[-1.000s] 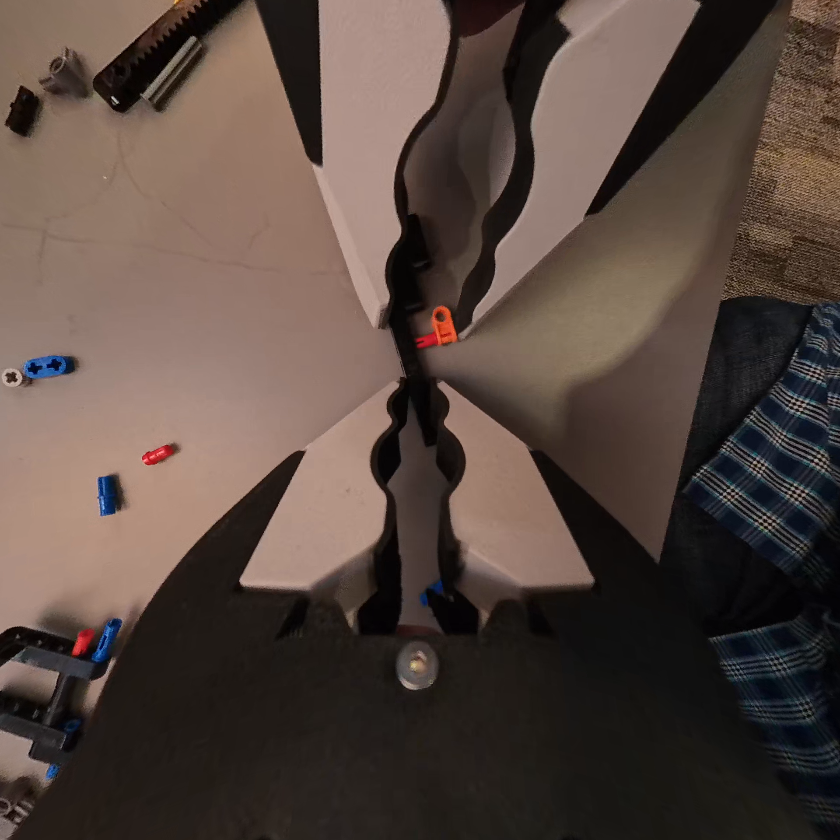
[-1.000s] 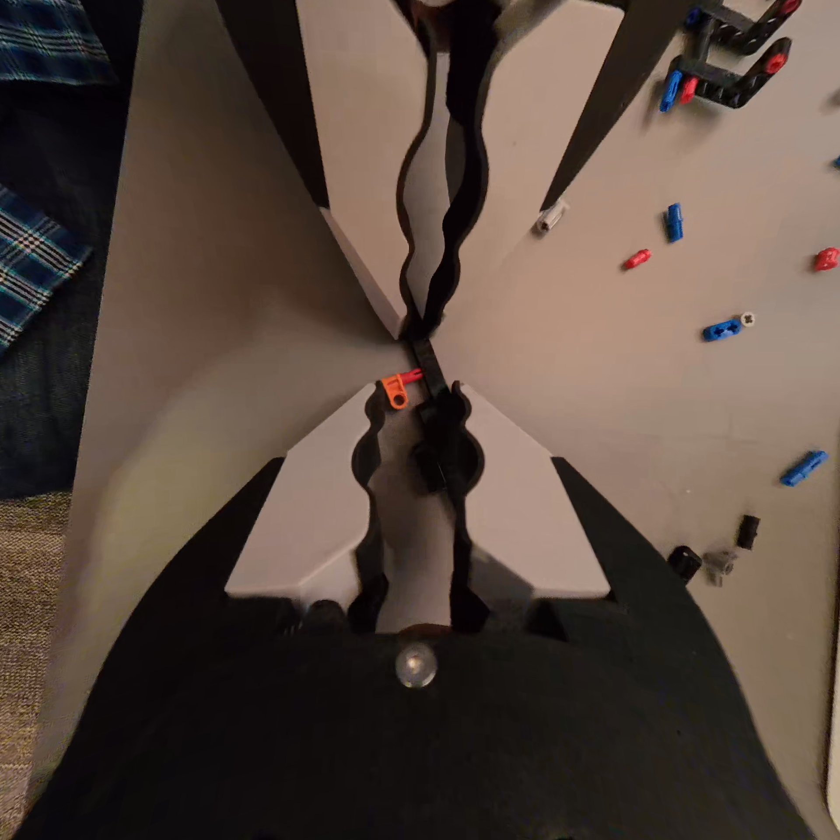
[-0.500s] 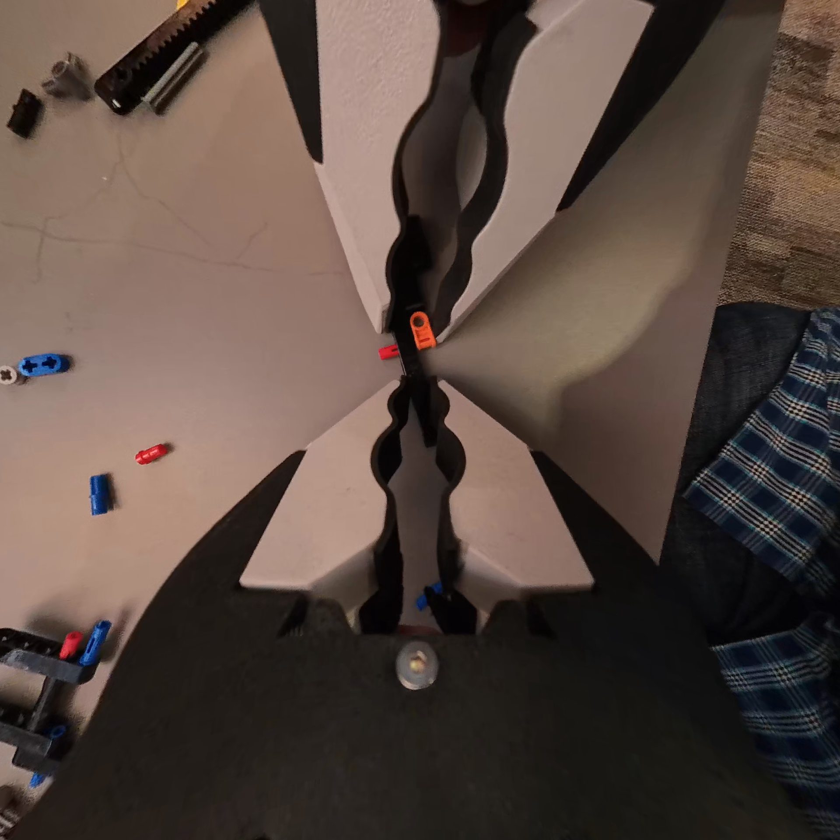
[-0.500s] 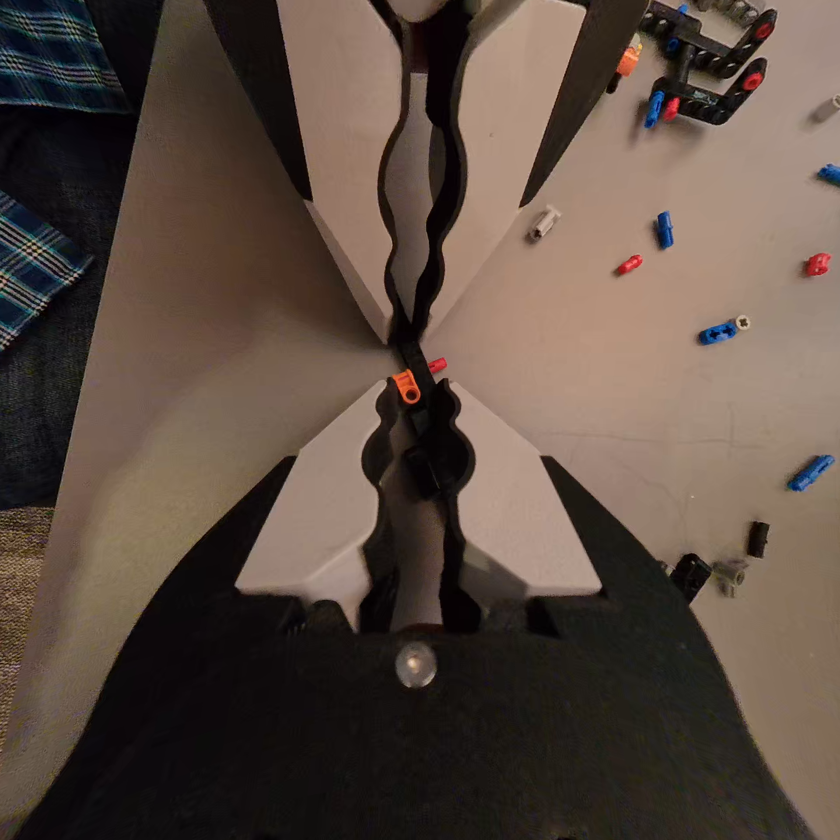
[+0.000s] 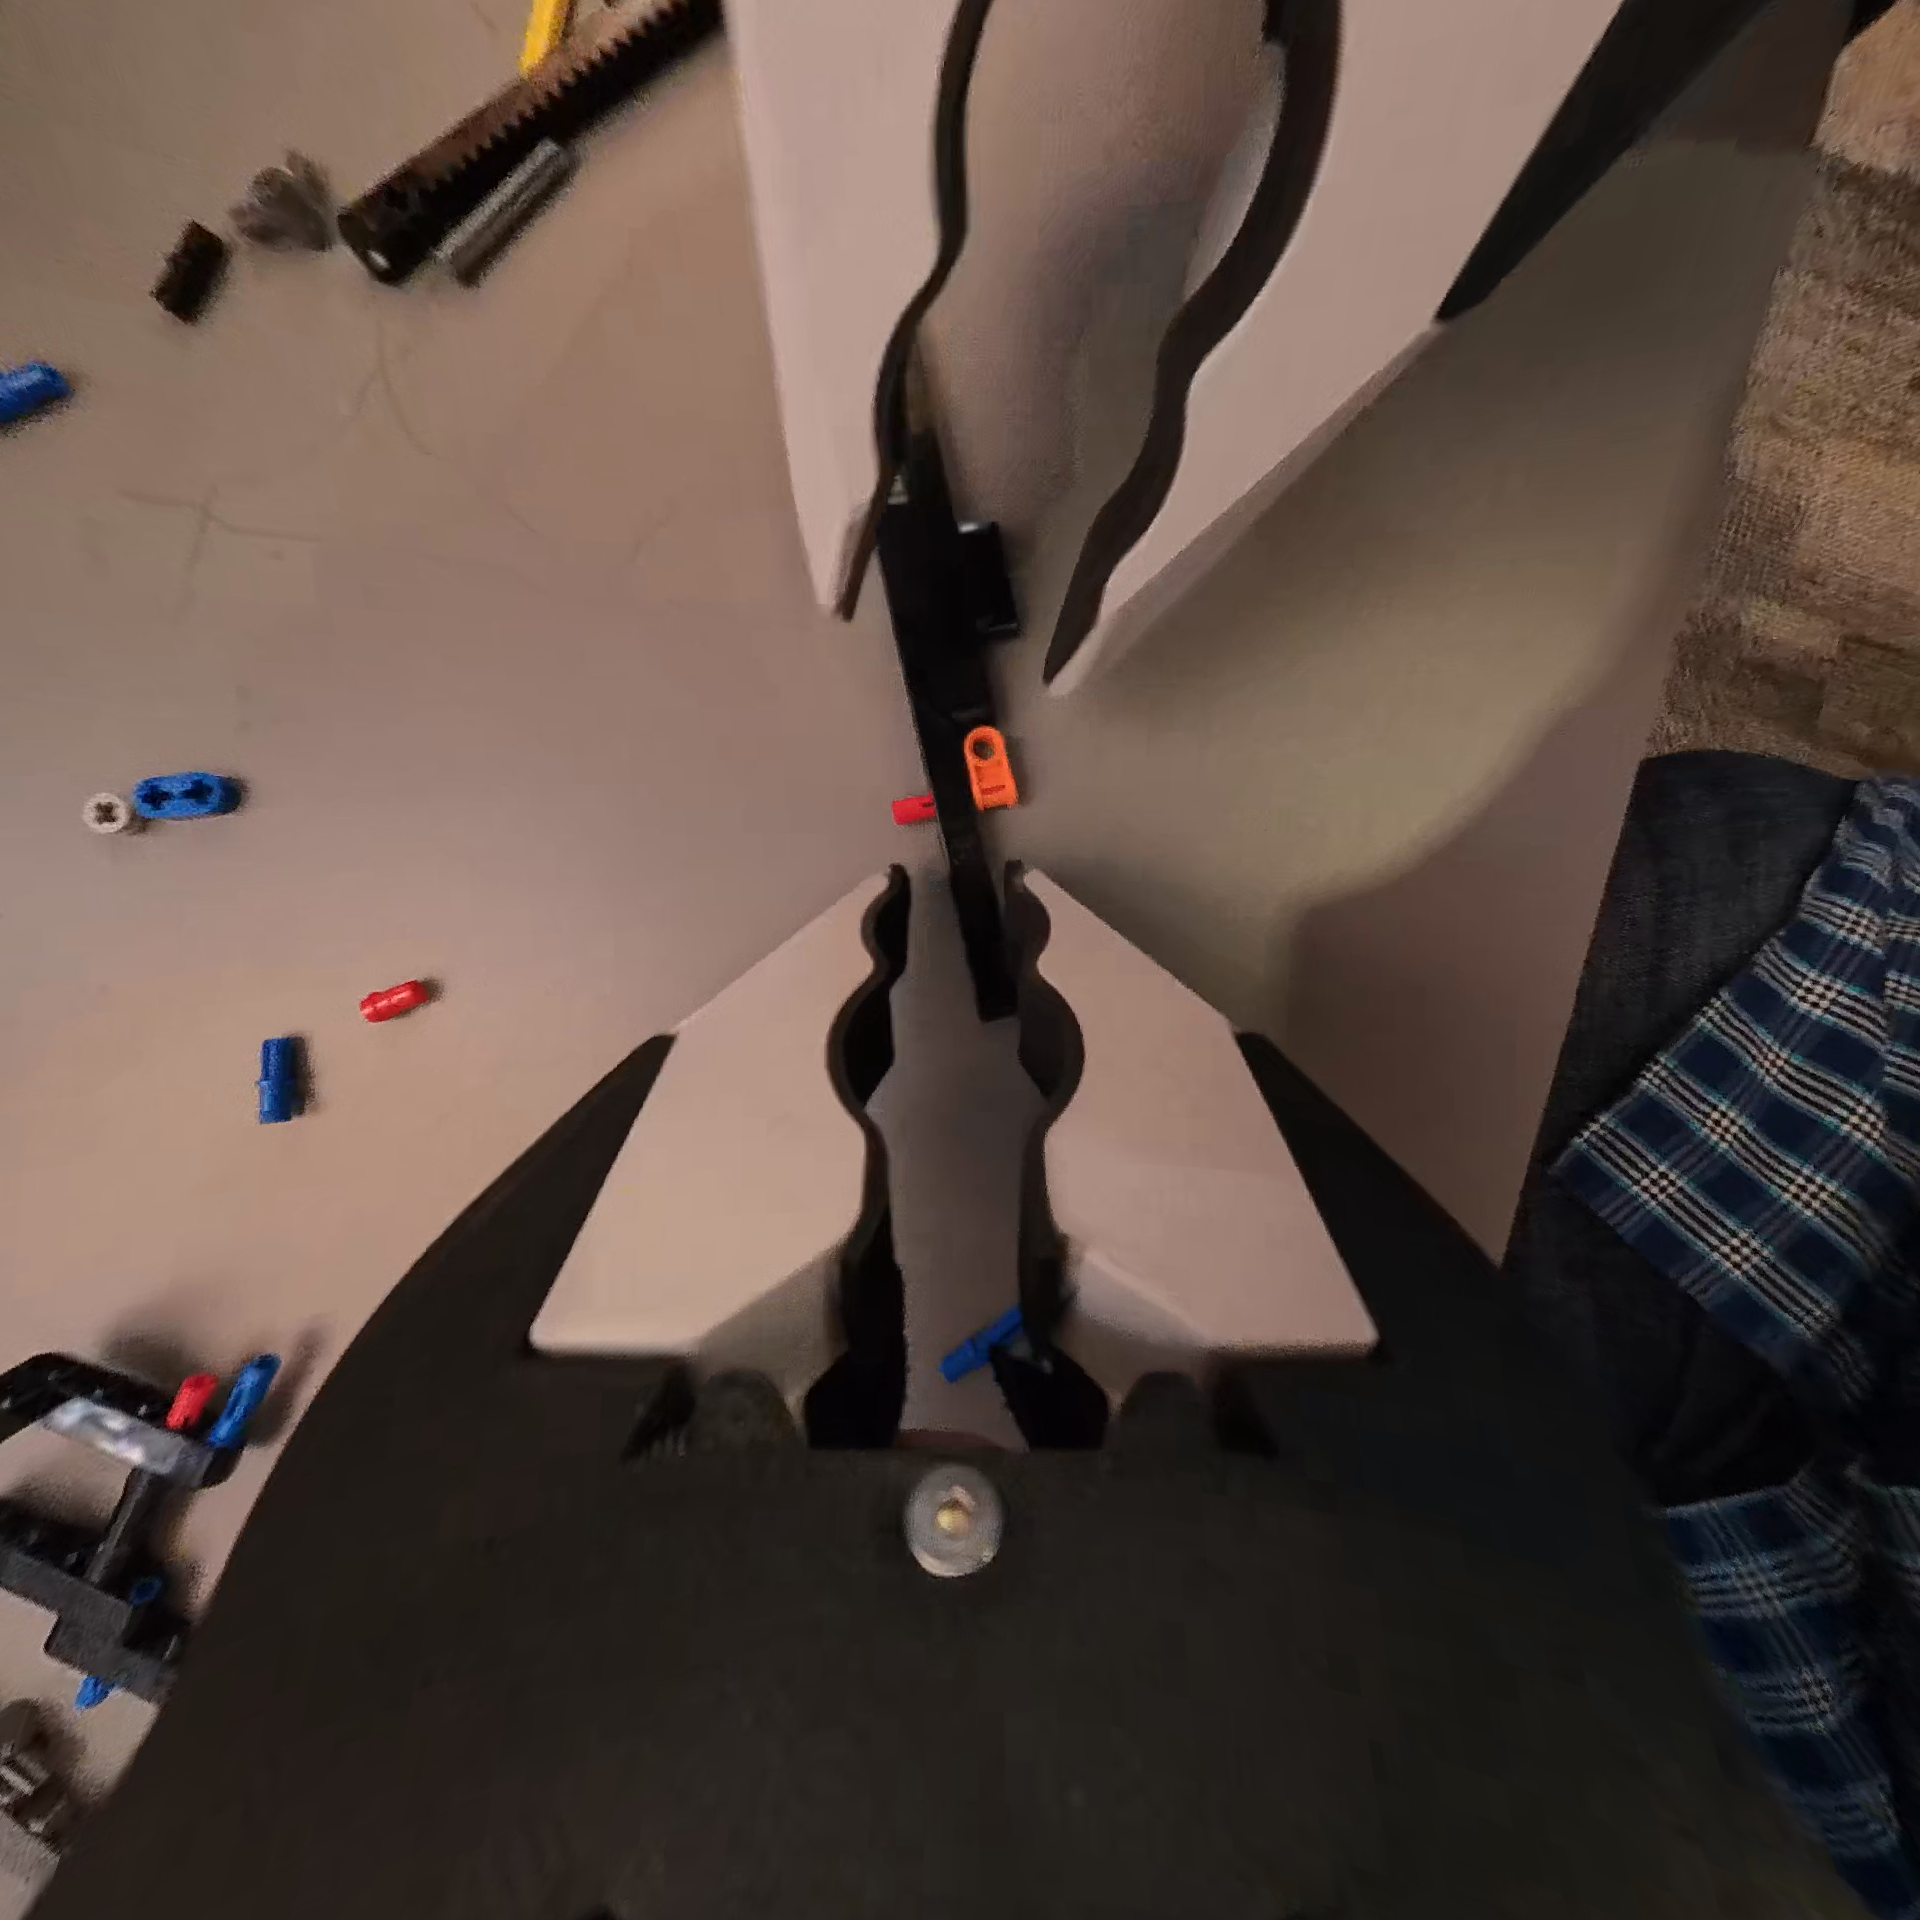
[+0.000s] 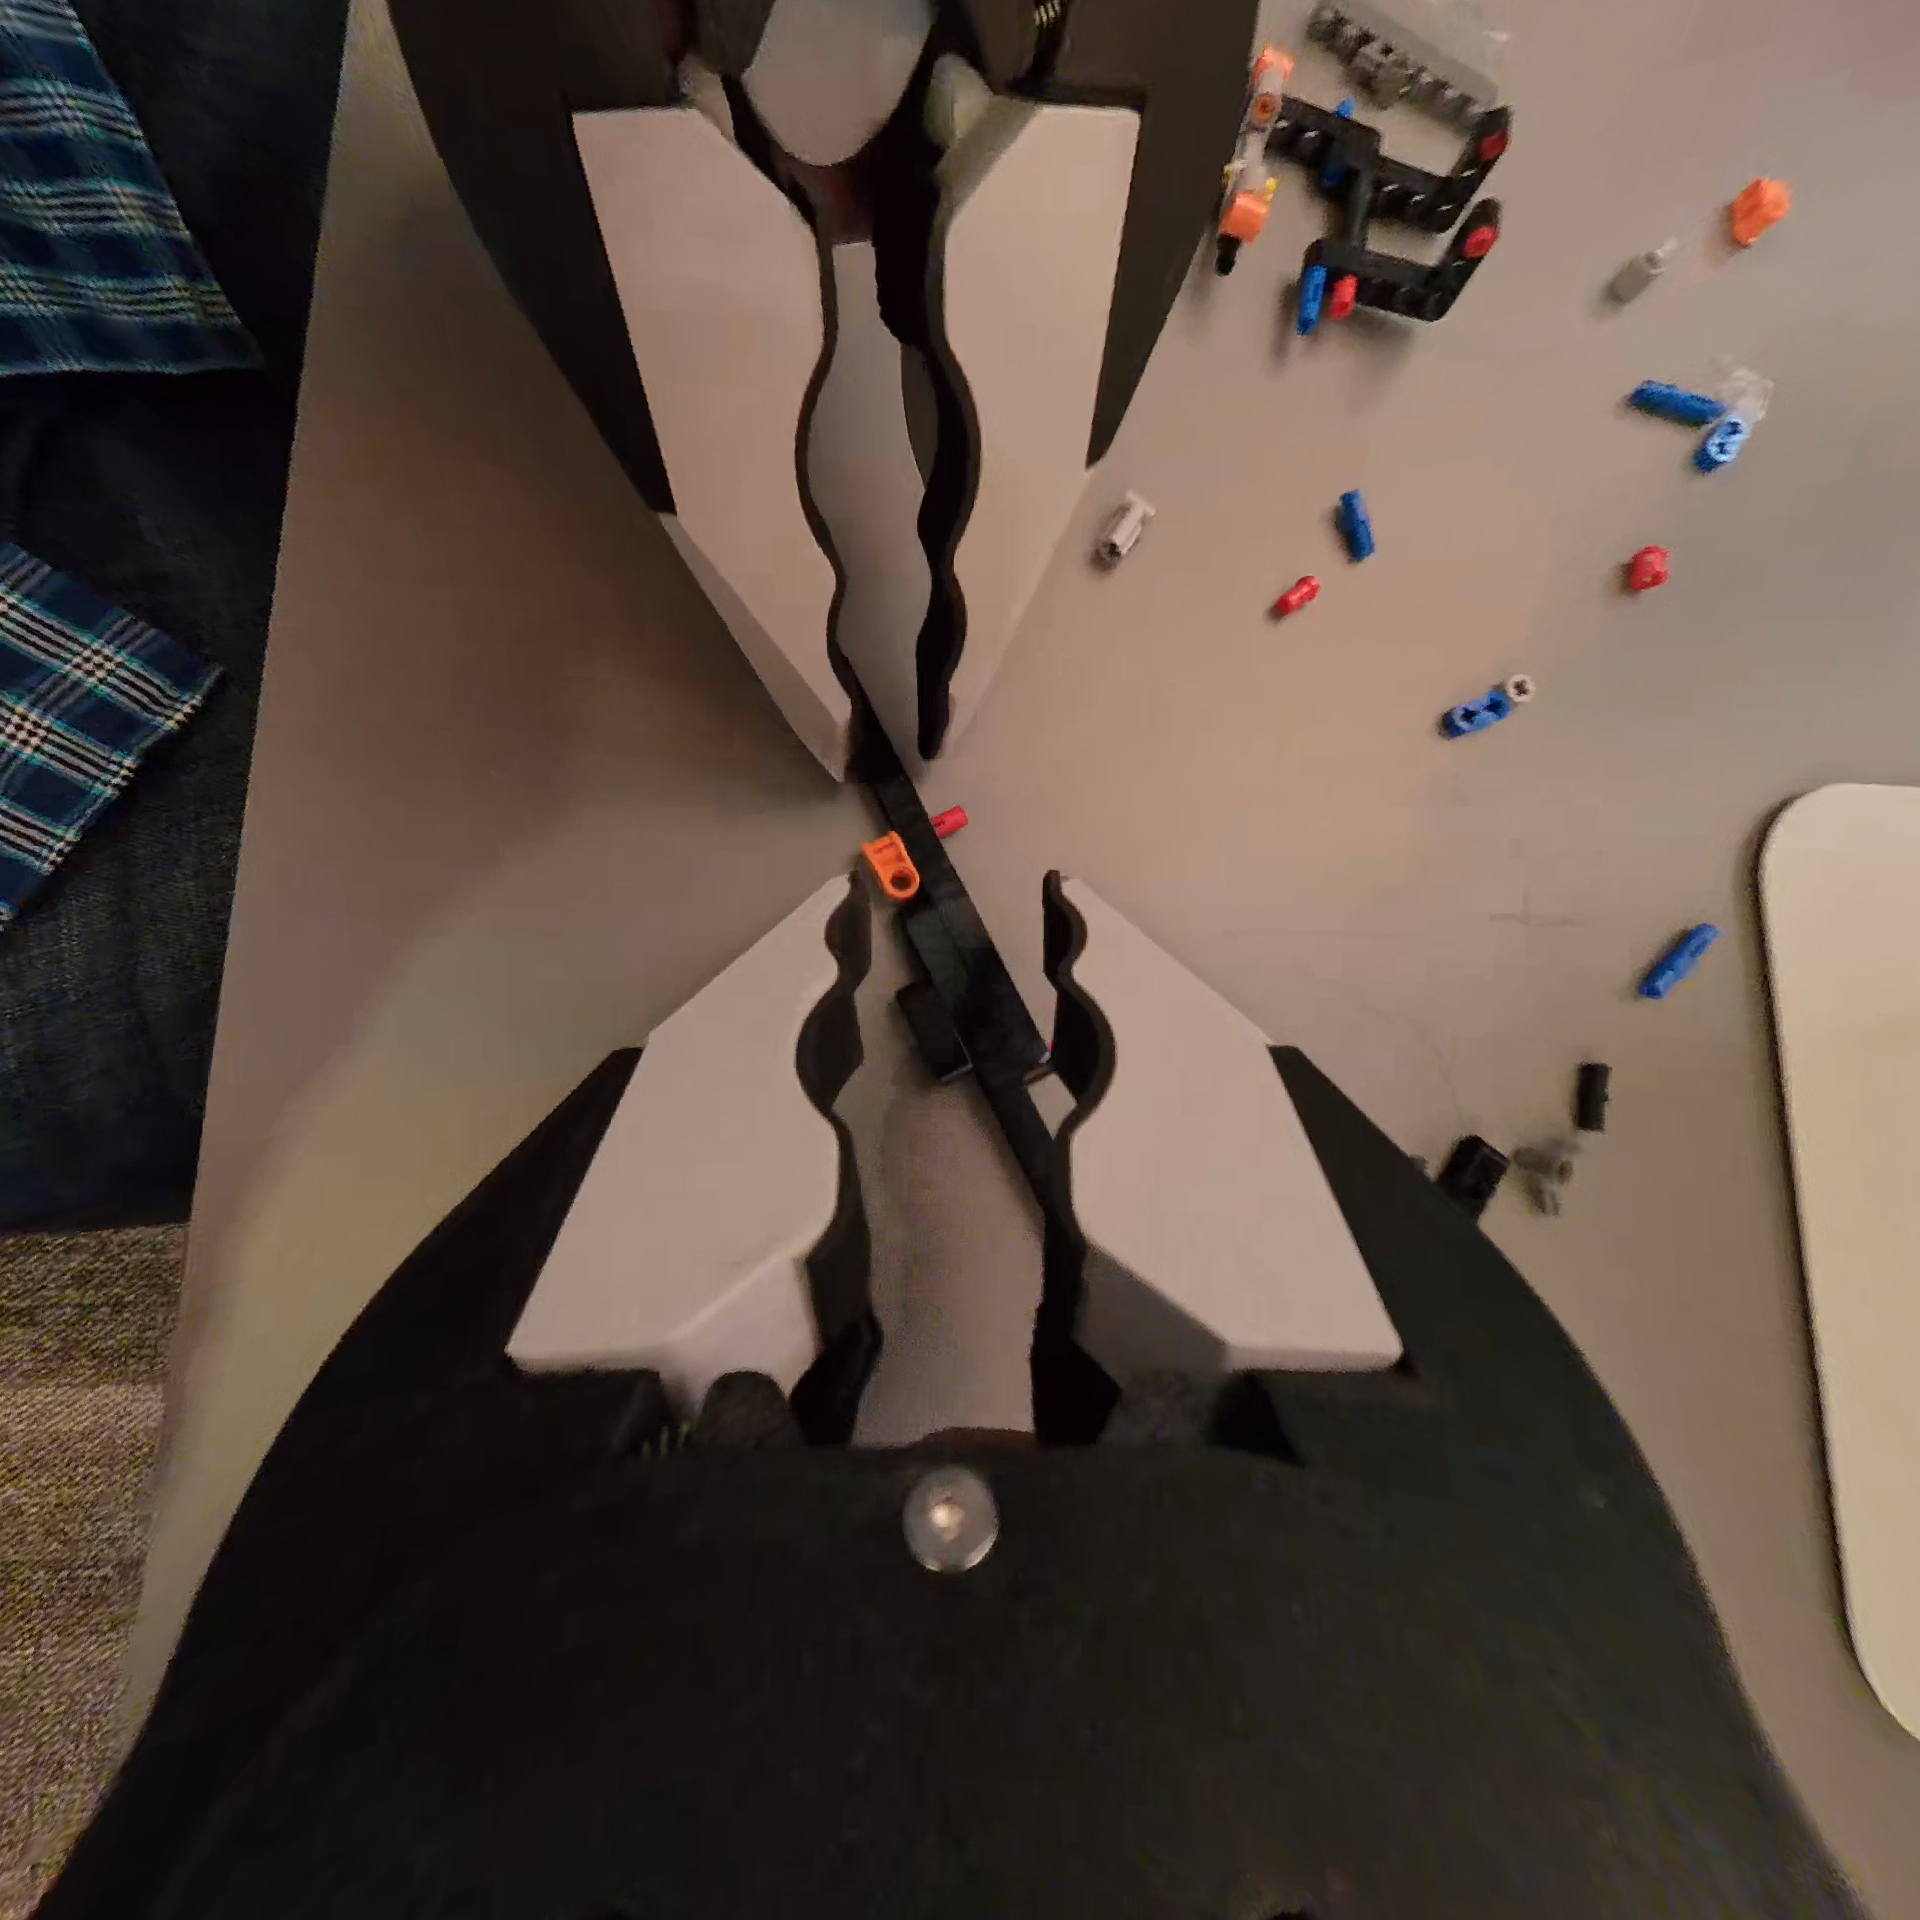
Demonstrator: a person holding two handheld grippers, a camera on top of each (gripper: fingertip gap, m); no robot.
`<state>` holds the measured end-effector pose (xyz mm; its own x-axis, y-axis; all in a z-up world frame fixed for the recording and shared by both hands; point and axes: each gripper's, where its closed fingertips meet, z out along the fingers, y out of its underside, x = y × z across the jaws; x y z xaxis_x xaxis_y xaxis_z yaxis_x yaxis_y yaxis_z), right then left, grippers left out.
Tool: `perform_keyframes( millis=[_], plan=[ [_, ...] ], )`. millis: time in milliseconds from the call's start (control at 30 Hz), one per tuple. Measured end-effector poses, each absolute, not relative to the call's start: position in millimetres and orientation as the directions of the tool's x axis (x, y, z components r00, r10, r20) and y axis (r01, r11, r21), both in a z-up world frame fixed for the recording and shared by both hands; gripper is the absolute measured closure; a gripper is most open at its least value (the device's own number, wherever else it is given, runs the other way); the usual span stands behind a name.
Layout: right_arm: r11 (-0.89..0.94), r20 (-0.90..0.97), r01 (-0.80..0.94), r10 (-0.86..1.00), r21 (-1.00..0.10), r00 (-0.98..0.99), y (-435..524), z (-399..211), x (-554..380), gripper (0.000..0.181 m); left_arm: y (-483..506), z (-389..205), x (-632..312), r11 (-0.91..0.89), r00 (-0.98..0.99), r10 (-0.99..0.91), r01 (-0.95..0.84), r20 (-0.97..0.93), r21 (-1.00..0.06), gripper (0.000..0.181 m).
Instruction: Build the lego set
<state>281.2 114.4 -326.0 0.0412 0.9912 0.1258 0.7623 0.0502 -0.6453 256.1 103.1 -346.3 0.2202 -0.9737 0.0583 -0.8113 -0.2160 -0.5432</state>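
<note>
A thin black beam [image 5: 940, 665] spans between my two grippers above the table. It carries an orange connector [image 5: 987, 769], a red pin [image 5: 912, 808] and a small black piece [image 5: 992, 577]. My left gripper [image 5: 958, 883] has its jaws parted wider than the beam, which rests along one finger. My right gripper [image 6: 953, 883] is open wide. The beam [image 6: 971, 997] leans on its right-hand finger, with the orange connector [image 6: 891, 868] near its left tip. Neither gripper clamps the beam. A blue pin [image 5: 977, 1345] sits deep between the left gripper's fingers.
A partly built black frame [image 6: 1392, 197] with red and blue pins lies on the table. Loose blue pins [image 5: 278, 1078], red pins [image 5: 393, 1001], a black toothed rack [image 5: 499, 145] and a white pad [image 6: 1849, 1143] lie around. A person's plaid sleeve [image 5: 1766, 1195] is beyond the table edge. Only a small space, under 4 cm, lies between the two pairs of fingers.
Both grippers were shut on the beam; now both have opened and drawn apart. The orange connector turned from sticking out sideways to lying along the beam.
</note>
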Motion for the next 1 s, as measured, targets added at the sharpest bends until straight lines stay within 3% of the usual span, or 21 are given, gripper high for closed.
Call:
perform_keyframes(
  millis=[167, 1000],
  plan=[
    [0.008, 0.147, 0.749, 0.982, -0.663, 0.120, 112, -315, 302, 0.152, 106, -331, 251, -0.222, 0.251, -0.967, -0.779, 0.033, -0.586, 0.154],
    [-0.097, 0.136, 0.644, 0.943, -0.758, 0.302, 86, -299, 339, 0.154, 93, -329, 231, -0.265, 0.361, -0.932, -0.708, -0.013, -0.655, 0.154]
  ],
)
